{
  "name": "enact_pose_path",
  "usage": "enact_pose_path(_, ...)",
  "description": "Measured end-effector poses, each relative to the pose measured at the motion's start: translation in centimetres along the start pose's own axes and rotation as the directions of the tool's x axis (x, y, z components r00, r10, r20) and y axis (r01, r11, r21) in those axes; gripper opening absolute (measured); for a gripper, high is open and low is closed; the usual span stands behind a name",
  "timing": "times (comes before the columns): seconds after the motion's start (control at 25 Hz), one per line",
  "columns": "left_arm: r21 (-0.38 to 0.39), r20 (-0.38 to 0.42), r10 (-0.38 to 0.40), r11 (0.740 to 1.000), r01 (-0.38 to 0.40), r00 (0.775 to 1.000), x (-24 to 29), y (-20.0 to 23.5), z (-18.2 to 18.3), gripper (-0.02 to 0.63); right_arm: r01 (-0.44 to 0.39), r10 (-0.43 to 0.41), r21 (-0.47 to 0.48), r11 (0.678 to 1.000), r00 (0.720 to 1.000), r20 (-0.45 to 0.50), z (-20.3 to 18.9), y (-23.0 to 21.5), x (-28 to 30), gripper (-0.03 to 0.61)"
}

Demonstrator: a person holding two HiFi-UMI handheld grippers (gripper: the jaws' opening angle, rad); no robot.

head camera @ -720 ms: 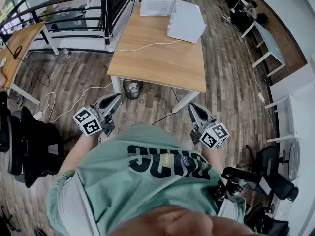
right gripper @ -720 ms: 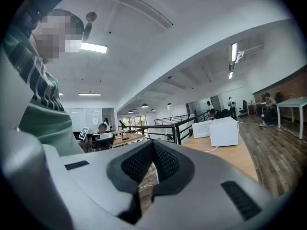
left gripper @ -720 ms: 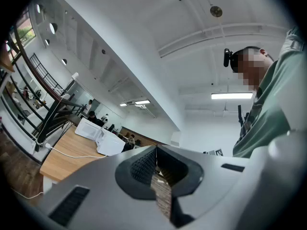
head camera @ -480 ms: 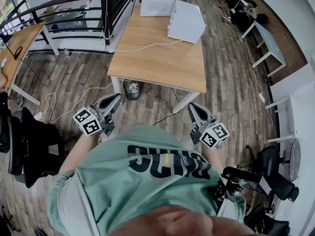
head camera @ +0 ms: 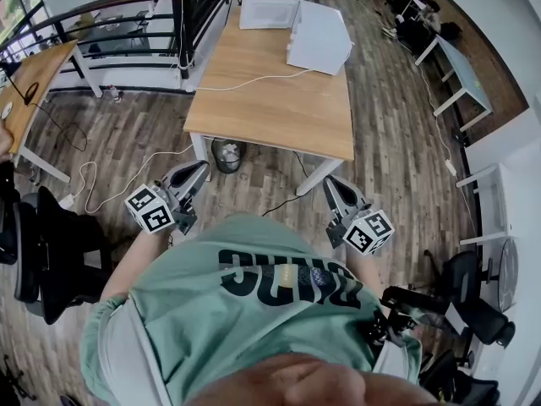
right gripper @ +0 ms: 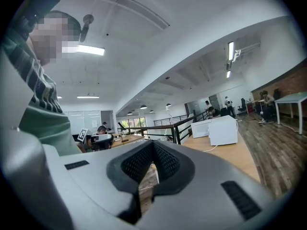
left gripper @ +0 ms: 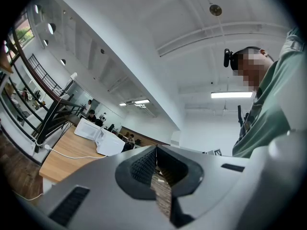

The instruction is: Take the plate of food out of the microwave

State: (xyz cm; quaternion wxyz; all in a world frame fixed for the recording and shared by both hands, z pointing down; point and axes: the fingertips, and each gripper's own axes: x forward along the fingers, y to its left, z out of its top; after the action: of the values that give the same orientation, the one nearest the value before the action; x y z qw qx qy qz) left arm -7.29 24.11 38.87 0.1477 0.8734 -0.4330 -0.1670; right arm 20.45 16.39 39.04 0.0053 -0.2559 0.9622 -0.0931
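Far off at twelve o'clock, a white microwave (head camera: 319,36) stands on the wooden table (head camera: 270,100), its contents hidden. Held low beside the waist, the left gripper (head camera: 201,166) points toward one o'clock and the right gripper (head camera: 331,183) toward eleven, both closed and empty.

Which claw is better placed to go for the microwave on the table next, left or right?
Right, marginally. The microwave sits toward the table's far right end, more in line with the right claw. The left claw is further across. Both are shut, empty and well short of the table.
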Motion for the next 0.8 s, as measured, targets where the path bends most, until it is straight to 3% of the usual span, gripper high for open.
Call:
enact_pose_path(0.16,0.002,-0.005,-0.003,1.000,0.003,1.000,0.4,-0.1,-0.1,0.006,0.007,-0.008,0.042,0.999,1.000,0.023,0.4,-0.4,-0.2,0.005)
enact_pose_path(0.36,0.010,-0.012,-0.011,1.000,0.011,1.000,1.4,-0.9,-0.1,0.006,-0.005,0.004,0.027,1.000,0.999,0.043,0.9,-0.7,-0.8,0.005)
enact_pose_path(0.8,0.017,-0.036,0.012,1.000,-0.011,0.999,3.7,-4.9,-2.0,0.006,-0.013,0.009,0.060,0.998,0.997,0.076,0.3,-3.2,-5.4,0.006)
